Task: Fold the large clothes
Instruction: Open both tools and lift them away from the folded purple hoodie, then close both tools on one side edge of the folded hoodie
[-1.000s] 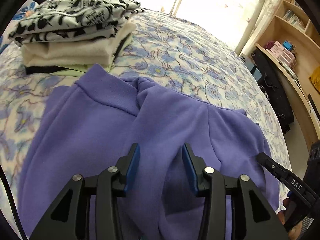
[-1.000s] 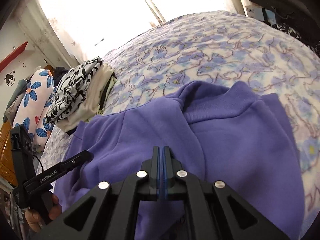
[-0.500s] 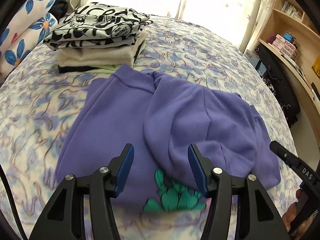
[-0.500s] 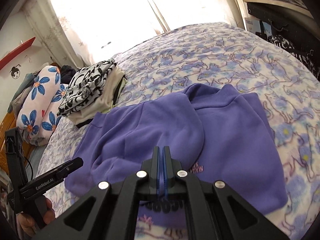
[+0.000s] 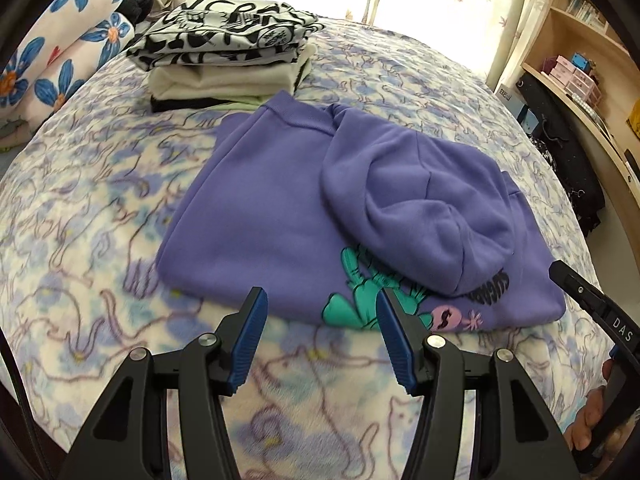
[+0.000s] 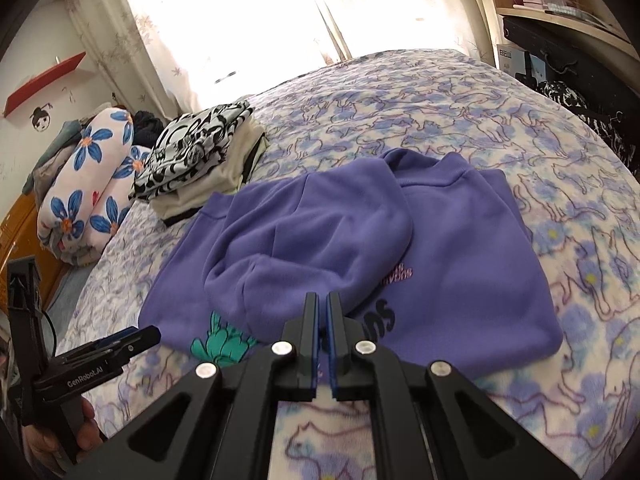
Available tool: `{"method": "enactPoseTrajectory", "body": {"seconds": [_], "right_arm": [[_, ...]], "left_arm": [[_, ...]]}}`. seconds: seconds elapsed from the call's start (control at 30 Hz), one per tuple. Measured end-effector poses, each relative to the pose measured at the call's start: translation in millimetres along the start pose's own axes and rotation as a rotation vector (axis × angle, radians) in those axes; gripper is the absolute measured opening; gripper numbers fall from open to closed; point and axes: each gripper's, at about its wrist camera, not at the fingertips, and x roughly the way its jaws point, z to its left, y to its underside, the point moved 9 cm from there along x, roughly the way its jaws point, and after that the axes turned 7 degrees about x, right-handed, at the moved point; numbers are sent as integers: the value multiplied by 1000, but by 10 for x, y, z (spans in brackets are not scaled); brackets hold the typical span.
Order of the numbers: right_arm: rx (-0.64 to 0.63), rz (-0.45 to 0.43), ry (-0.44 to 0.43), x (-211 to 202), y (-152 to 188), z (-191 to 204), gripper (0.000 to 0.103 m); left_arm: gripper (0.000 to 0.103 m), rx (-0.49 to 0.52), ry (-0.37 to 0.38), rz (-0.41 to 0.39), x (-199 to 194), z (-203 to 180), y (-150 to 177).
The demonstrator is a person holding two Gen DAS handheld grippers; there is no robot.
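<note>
bed: purple-and-cream cat-print fleece blanket (image 5: pixel 100 208), soft base, cloth will drag on it
sweatshirt: purple fleece hoodie (image 5: pixel 260 216), mid-bed, partly folded, hood lying on top; looks bulky, limp, not fragile; best grip likely the near hem corners or the side fold
stack: folded black-and-white and cream clothes (image 5: pixel 224 56) just behind, hem almost touching
left gripper (image 5: pixel 320 334): jaws apart, empty, short of hem
right gripper (image 6: pixel 322 334): jaws together, empty

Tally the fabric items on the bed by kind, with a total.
Purple sweatshirt: 1
Stack of folded clothes: 1, individual garments in it not countable
Rolled floral bedding: 1
Dark bundle behind the stack: 1, kind unclear
Total: 4
</note>
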Motion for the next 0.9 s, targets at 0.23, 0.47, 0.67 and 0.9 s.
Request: {"method": "enactPoseTrajectory", "body": {"seconds": [0.23,0.47,0.67,0.9], "right_arm": [[-56,18,9,21,193,142,5],[-106,14,2,108,234,349,27],[-119,-4,0,194,211,439,27],[-118,24,3,369,231,456,27]], "left_arm": [[56,-38,4,33,-5,135,204],[64,-124,100,34,156,248,297],[64,-200,164,49,409,358,345],[64,-291,239,25,669,498,319]]}}
